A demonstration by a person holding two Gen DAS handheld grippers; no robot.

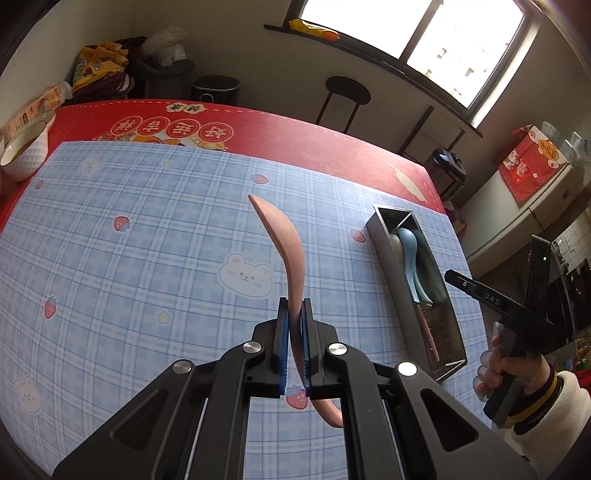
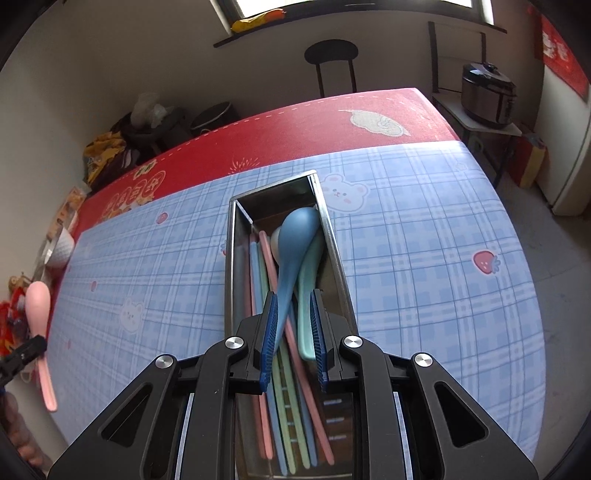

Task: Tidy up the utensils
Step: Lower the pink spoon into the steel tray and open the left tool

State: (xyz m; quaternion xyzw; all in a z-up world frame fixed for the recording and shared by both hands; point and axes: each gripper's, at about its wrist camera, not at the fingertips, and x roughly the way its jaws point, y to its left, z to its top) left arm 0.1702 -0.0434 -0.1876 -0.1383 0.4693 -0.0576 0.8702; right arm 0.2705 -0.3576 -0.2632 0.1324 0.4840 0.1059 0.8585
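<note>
Left gripper (image 1: 295,343) clamped on pink spoon (image 1: 284,243); right gripper (image 2: 294,343) parted over the metal utensil box (image 2: 236,266).

The worktop carries a blue plaid mat (image 1: 147,229) with bear and strawberry prints over a red cloth (image 1: 280,125). The box lies on the mat, holding a blue spoon (image 2: 291,251), a green spoon and pastel chopsticks (image 2: 284,398); the right pads flank both spoon handles without pressing. A white bowl (image 1: 26,155) sits at the worktop edge. A stool (image 1: 345,98) and window (image 1: 417,33) stand behind.
</note>
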